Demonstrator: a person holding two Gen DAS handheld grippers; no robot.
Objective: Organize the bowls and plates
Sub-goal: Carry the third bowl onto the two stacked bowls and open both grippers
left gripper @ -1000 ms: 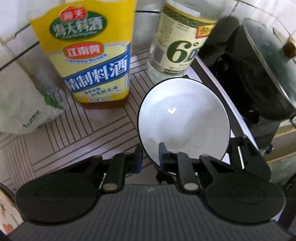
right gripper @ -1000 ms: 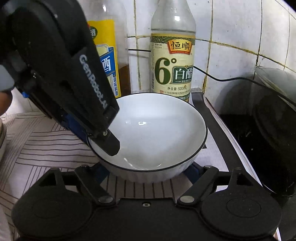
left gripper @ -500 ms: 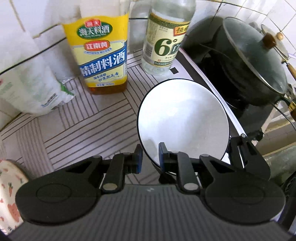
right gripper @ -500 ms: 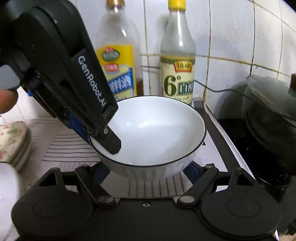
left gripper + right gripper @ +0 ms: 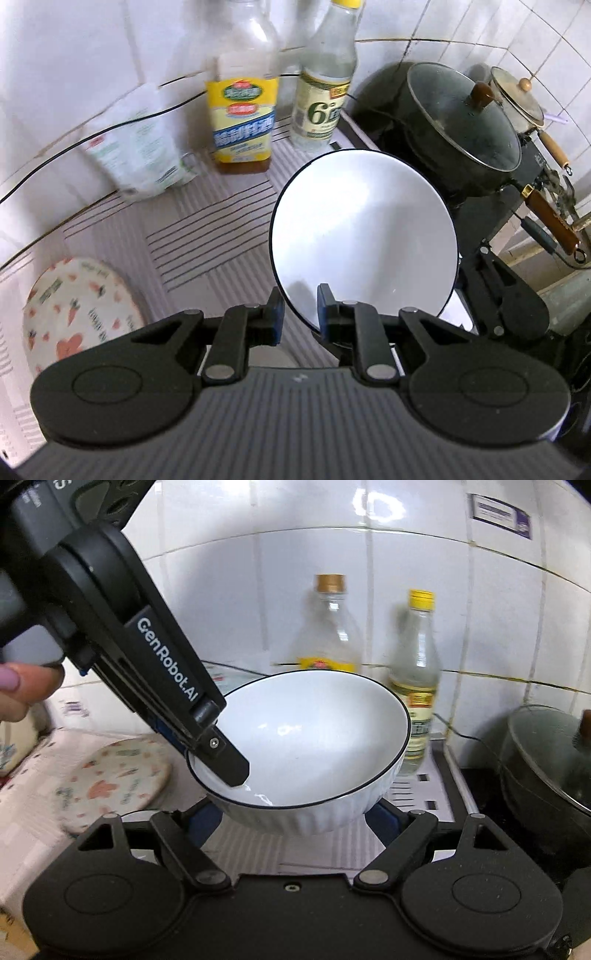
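A white bowl with a thin dark rim [image 5: 364, 236] [image 5: 314, 746] hangs in the air above the counter. My left gripper [image 5: 300, 314] is shut on its near rim, one finger inside and one outside; in the right wrist view it [image 5: 221, 760] clamps the bowl's left rim. My right gripper [image 5: 295, 812] holds the bowl's ribbed outer wall from both sides, its blue pads [image 5: 378, 814] against the wall. A plate with a carrot and heart pattern [image 5: 79, 314] [image 5: 114, 779] lies on the counter to the left.
Two bottles stand by the tiled wall: a yellow-labelled one [image 5: 242, 118] and a vinegar bottle [image 5: 321, 107]. A white bag [image 5: 136, 151] leans at the wall. A black lidded pot [image 5: 461, 125] sits on the stove at right, a smaller lidded pot [image 5: 517, 96] behind it.
Both grippers have lifted the bowl up and drawn it back from the bottles. The patterned plate has come into view at the left.
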